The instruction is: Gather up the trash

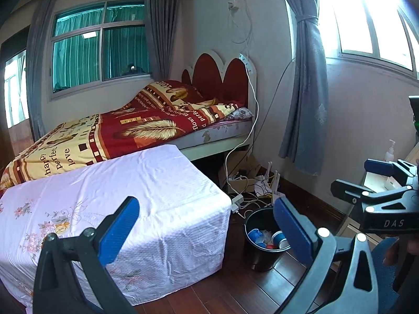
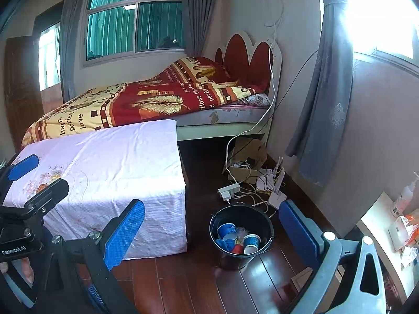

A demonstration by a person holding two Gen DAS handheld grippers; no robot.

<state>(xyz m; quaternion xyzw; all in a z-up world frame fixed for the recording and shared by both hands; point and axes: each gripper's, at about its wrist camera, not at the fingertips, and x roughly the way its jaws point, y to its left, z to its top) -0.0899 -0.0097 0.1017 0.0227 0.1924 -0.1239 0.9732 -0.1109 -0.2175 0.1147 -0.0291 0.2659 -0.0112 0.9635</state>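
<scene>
My left gripper [image 1: 207, 230] and right gripper [image 2: 212, 233]: jaws apart, empty. Bucket [image 2: 255, 216] beside covered bench [image 2: 110, 164], cups [image 2: 251, 243] inside.

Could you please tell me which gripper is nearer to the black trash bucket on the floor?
Probably the right gripper; the black bucket sits between its open fingers. The left gripper hangs over the table corner beside it.

Left gripper [image 1: 207, 231] and right gripper [image 2: 212, 235], side by side, fingers [image 1: 119, 231] spread wide, empty.
</scene>
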